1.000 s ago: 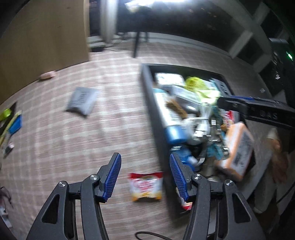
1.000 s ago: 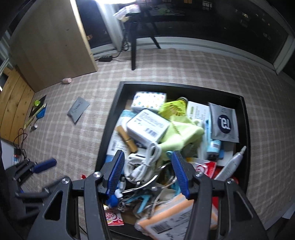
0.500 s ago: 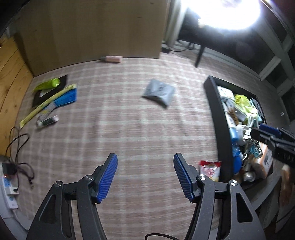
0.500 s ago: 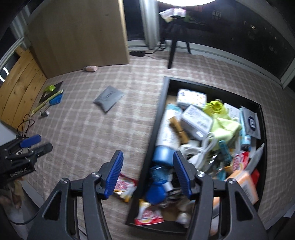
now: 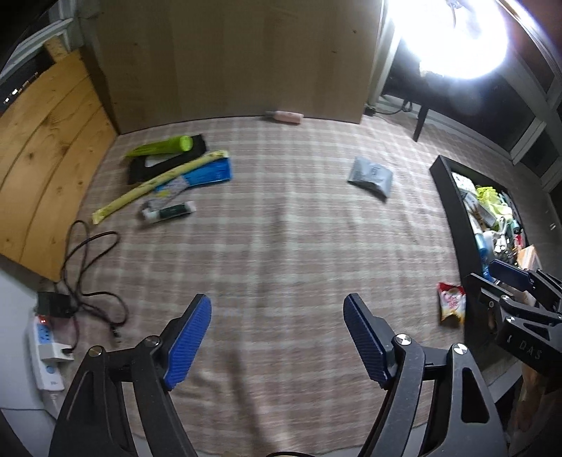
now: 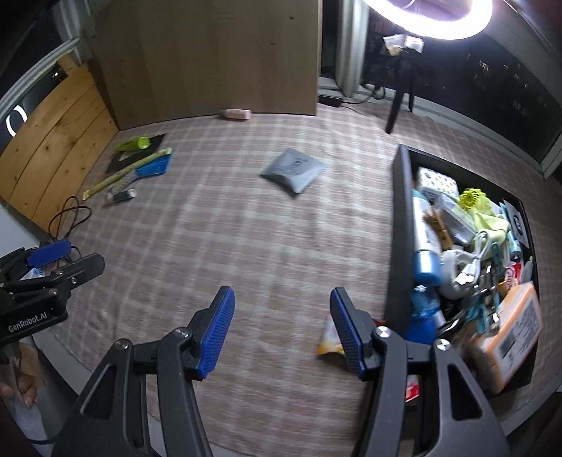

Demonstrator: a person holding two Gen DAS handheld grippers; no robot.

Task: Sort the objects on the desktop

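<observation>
Left tool [image 5: 277, 309]: jaws opening, nothing between them, only bare checked cloth [image 5: 281, 246] of the surface under the blue pads. Right tool [image 6: 282, 304]: released, jaws parted, also empty, over cloth just left of the tray [image 6: 398, 225]

Tray sits at 3 o'clock in both views, black, crammed with clutter. Only the right view shows inside properly: blue-capped tube [image 6: 426, 246], yellow-green fan [image 6: 472, 200], white cable [image 6: 470, 267], orange box [image 6: 509, 337] with barcode label at the near corner. Left view gets just a thin sliver of the contents

Snack packet [image 5: 451, 306] on the cloth, just outside the tray's near-left wall. Left view shows it whole, red and white; in the right view it is half hidden behind the right pad, only a yellow edge shows

Grey pouch [image 6: 293, 168] alone mid-cloth, 12 to 1 o'clock

Pile at 10 o'clock: green tube [image 5: 165, 146] on a black pad [image 5: 154, 165], long yellow strip [image 5: 158, 182], blue pack [image 5: 207, 172], small dark tube [image 5: 168, 211]. Left view much clearer on these

Pink item [image 5: 284, 116] at the far edge against the wood panel, 12 o'clock

Left view only: power strip [image 5: 45, 348] and black cord [image 5: 87, 277] at 8 o'clock. Right view only: ring light [image 6: 428, 21] top right, and fingers [image 6: 24, 390] at the bottom-left corner

Each view catches the other tool at its side edge
</observation>
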